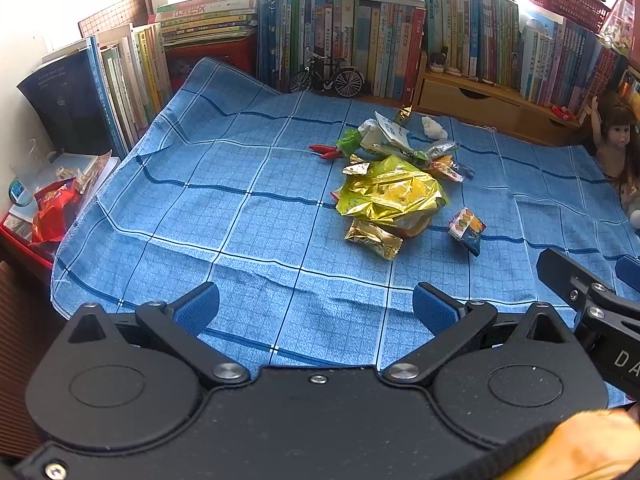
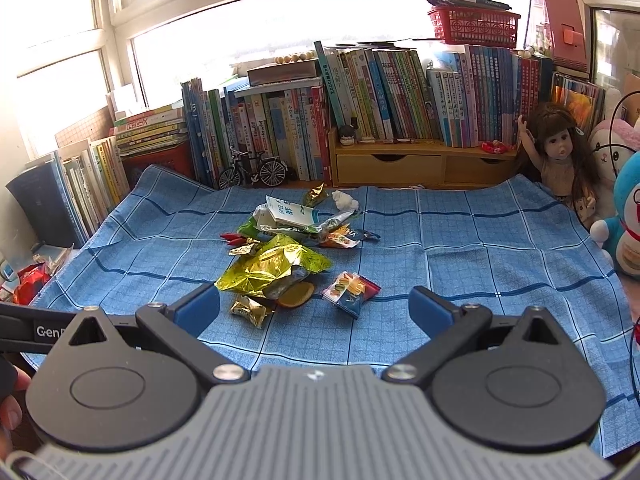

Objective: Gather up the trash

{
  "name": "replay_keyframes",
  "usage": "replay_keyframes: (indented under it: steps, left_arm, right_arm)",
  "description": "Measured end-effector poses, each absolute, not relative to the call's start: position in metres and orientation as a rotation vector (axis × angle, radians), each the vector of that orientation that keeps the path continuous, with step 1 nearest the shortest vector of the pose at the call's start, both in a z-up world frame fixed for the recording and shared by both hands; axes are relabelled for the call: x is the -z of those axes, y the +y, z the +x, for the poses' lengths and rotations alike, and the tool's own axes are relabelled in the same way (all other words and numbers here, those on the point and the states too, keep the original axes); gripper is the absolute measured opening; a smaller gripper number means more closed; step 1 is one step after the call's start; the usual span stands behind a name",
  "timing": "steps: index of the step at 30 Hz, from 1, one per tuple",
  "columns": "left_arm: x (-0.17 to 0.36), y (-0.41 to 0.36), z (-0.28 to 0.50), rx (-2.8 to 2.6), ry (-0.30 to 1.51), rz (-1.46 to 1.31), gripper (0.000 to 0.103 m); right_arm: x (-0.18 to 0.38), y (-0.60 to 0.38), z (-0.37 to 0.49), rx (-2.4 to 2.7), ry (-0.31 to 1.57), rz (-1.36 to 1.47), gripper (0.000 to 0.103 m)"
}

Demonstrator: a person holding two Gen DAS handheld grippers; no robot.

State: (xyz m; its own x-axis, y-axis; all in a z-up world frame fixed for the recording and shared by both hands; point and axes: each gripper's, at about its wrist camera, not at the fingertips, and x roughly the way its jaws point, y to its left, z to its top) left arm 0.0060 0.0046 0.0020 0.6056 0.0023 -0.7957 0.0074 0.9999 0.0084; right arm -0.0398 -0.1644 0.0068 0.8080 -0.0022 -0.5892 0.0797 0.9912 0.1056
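Observation:
A heap of snack wrappers lies mid-cloth on the blue checked tablecloth [image 1: 200, 216] [image 2: 460, 272]. A big crumpled yellow-gold bag [image 1: 390, 196] [image 2: 272, 270] is the largest piece. A small gold wrapper [image 1: 374, 239] [image 2: 249, 311] and a colourful sachet [image 1: 466, 230] [image 2: 351, 291] lie nearest. Behind them sit a white-blue packet [image 1: 394, 130] [image 2: 290, 212], a white crumpled tissue [image 1: 434, 127] [image 2: 345, 200] and a red wrapper [image 1: 326, 152] [image 2: 232, 238]. My left gripper [image 1: 316, 310] stands open, short of the heap. Open as well, my right gripper [image 2: 314, 308] hovers just before the sachet, holding nothing.
Rows of books [image 1: 360, 32] [image 2: 380, 96], a model bicycle [image 1: 326, 76] [image 2: 253, 172] and a wooden drawer shelf [image 2: 424, 164] line the back. A doll [image 2: 562, 152] and plush toys [image 2: 624, 208] stand right. A red bin with wrappers [image 1: 48, 216] sits off the cloth's left edge.

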Motion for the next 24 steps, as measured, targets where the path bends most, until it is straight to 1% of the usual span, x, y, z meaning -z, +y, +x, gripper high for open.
replay_keyframes:
  steps: [24]
  left_arm:
    - [-0.0018, 0.0098, 0.0108, -0.007, 0.909, -0.005, 0.102]
  right_arm:
    - [-0.0072, -0.1653, -0.0391, 0.082, 0.626, 0.129, 0.103]
